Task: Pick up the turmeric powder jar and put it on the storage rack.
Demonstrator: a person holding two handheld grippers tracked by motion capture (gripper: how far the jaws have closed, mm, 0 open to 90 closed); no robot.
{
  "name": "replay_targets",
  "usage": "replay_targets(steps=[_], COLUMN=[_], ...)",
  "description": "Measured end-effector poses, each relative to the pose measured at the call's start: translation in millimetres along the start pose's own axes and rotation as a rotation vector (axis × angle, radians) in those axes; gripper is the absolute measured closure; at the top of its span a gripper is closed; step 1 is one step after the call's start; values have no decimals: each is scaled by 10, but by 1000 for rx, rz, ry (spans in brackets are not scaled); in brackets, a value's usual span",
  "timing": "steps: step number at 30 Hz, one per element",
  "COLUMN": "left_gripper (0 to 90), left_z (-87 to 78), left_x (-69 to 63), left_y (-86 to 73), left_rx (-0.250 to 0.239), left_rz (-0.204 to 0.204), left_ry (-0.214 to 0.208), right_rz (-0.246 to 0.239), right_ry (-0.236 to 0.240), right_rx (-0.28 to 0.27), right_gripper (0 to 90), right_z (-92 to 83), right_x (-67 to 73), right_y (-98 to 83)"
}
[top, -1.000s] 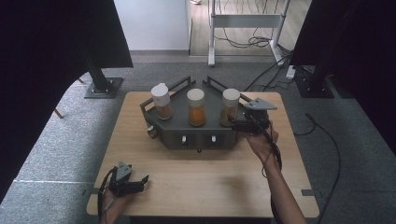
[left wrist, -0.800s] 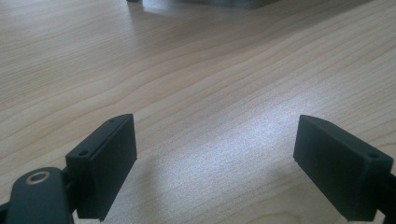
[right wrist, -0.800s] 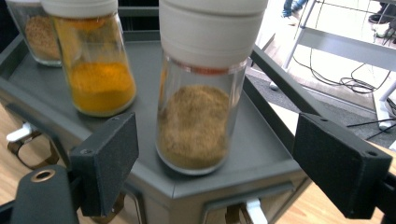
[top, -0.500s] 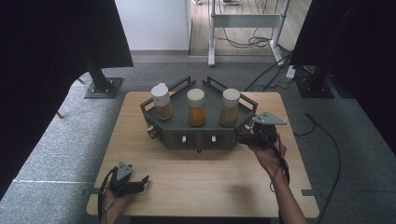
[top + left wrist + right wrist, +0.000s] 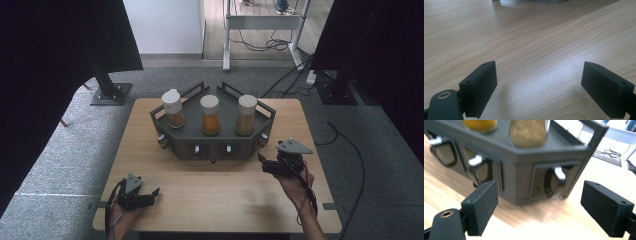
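A: Right hand-held gripper (image 5: pixel 540 207) stood open, empty, facing the rack's (image 5: pixel 215 145) right-end drawer pull (image 5: pixel 554 181) near the bench's right edge.
B: I'd centre my jaws on it before closing. Left hand-held gripper (image 5: pixel 150 196) open, idle.

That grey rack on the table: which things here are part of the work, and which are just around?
In use:
- grey rack with its small front drawers
- drawer facing the right gripper, jaws open
- three jars on top

Just around:
- left gripper, open over bare table
- cables on the floor
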State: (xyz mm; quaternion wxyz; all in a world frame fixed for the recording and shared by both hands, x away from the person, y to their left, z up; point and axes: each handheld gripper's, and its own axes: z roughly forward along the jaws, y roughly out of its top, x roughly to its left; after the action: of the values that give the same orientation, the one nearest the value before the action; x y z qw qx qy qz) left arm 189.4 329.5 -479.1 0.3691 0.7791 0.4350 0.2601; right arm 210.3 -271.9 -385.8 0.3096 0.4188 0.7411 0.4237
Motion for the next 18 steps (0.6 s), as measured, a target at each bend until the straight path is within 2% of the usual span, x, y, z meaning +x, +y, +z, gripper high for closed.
replay_targets(steps=[18], left_gripper=[128], left_z=[4], left_x=[-41], left_y=[11], left_rx=[7], left_rz=[15], left_ry=[12], right_rz=[23], right_ry=[-32], right_rx=[102], right_gripper=[135], right_z=[23], right_x=[72], right_y=[-587])
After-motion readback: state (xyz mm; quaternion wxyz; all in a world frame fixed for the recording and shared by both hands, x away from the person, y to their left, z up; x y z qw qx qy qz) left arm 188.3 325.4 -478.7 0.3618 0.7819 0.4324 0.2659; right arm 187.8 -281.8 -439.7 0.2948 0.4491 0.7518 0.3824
